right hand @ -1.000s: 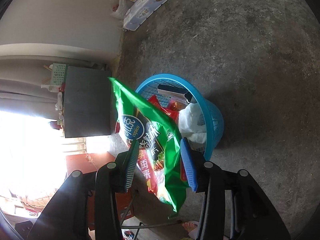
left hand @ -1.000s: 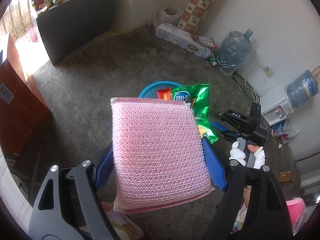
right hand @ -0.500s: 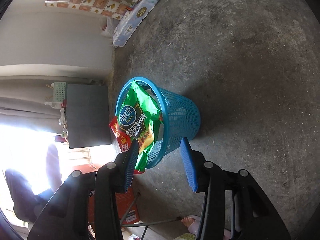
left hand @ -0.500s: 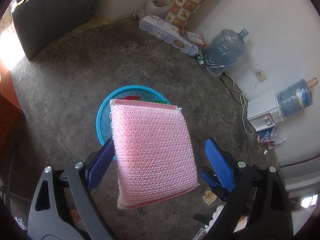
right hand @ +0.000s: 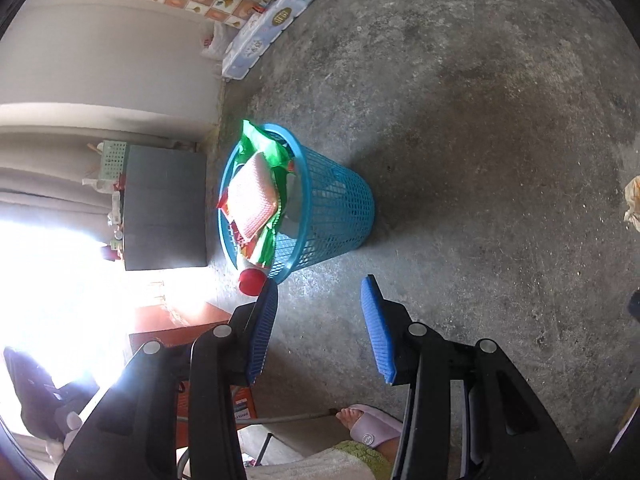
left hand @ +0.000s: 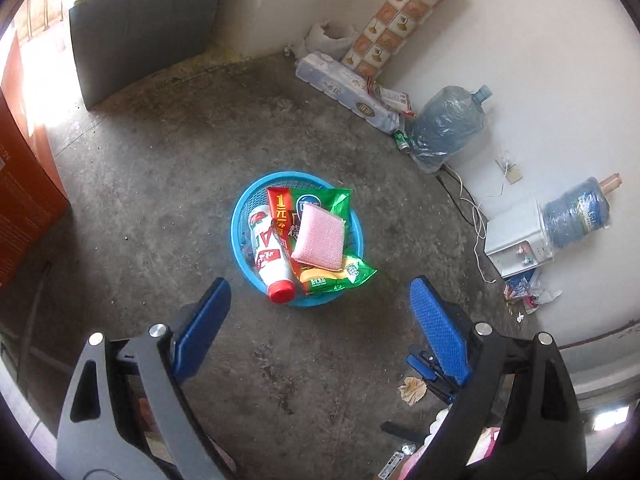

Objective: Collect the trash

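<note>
Atop heap in blue mesh basket (left hand: 238, 216): one pink scouring pad (left hand: 319, 238), lying flat, long axis running 12 to 6 in left wrist view. Beneath it one green snack bag (left hand: 340, 274), one red packet (left hand: 280, 216). One white bottle (left hand: 269, 254), red cap toward 6. Left gripper (left hand: 318, 320) jaws wide apart, empty, just opened. Right gripper (right hand: 320, 324) jaws parted, empty; basket at its 11.

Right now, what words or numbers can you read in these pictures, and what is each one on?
"1元" on the red snack packet in the blue basket.
Green chip bag: logo and characters too blurred to read.
Red-capped bottle: label unreadable.
Tissue pack by the wall: print too small.
</note>
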Demonstrator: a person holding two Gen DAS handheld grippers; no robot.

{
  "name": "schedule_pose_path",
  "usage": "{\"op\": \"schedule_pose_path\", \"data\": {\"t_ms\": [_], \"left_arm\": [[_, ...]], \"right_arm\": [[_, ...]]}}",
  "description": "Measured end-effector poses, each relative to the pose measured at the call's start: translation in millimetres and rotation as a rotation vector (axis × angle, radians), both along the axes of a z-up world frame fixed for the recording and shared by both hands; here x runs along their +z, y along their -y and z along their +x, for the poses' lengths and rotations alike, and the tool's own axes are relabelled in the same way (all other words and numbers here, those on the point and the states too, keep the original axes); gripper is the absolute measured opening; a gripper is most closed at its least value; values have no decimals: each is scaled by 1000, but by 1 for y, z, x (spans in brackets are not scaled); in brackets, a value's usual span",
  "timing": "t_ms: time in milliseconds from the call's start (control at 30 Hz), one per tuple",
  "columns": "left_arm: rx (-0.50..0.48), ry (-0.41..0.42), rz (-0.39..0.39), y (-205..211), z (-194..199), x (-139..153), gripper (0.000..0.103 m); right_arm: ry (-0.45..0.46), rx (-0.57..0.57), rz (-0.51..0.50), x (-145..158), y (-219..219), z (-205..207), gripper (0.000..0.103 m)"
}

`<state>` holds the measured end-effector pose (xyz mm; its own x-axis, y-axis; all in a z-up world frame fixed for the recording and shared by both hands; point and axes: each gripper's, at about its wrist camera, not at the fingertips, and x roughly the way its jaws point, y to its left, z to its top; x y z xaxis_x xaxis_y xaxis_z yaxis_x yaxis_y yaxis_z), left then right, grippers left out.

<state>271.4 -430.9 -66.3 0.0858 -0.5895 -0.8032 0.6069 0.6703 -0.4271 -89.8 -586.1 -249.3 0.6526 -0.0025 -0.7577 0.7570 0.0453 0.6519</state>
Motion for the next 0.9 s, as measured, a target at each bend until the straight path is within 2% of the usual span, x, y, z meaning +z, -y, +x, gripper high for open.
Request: {"op": "schedule_pose_path", "data": {"t_ms": [167,233,300,400,467,500,600,700,767,900], "left_arm": [[2,145,-91,-85,-39,61,87],[38,221,-88,-122,-56,78,87],[95,288,-80,-161,-71,91,89],[205,342,-71,-217,-90,105,91],[282,354,-67,-250,-102,112,93],[321,364,-61,-265,-108,116,93],[424,396,-50,-303,-127,125,94],[519,394,-38,-333,-143,128,94],[583,370,-17,-348,-149,123,94],[702,335,74,-372,-161,106,94]], "right_arm": [[-6,176,-213,72,-30,50,43],[-5,262,-326,106,-52,68,45],[14,341,-467,146,-80,82,52],[73,434,-672,204,-127,91,73],[107,470,-817,241,-160,91,92],[121,477,-891,258,-177,90,97],[159,500,-1061,297,-222,87,97],[179,556,-1111,314,-257,89,97],[181,621,-1091,316,-276,98,97],[146,742,-1066,306,-314,109,97]]}}
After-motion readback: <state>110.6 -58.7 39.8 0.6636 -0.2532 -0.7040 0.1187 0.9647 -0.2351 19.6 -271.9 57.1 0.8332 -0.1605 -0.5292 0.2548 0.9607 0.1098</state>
